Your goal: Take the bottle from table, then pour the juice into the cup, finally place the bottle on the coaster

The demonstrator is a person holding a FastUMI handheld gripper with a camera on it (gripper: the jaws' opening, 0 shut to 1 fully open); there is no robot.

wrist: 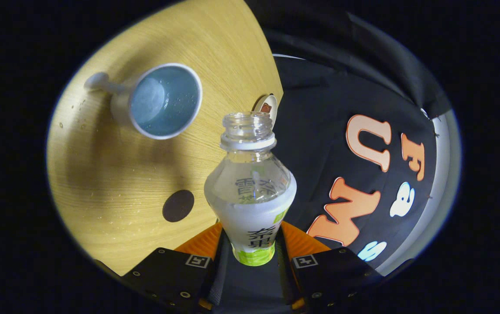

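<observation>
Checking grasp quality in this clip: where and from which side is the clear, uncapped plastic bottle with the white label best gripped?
Around its labelled lower body, from the side, as now: the gripper has both orange fingers pressing the clear, uncapped plastic bottle on the white label. The body there looks narrower than the shoulder above, and the open neck stays free to tip toward the white cup with the blue inside.

lit bright on table [114,183] | hard shadows by cup [165,102] | fisheye warp at edges | sharp focus

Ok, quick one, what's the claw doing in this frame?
Claw: shut on the uncapped juice bottle, both fingers pressing its lower body; bottle held above the wooden table, cup beyond.
</observation>
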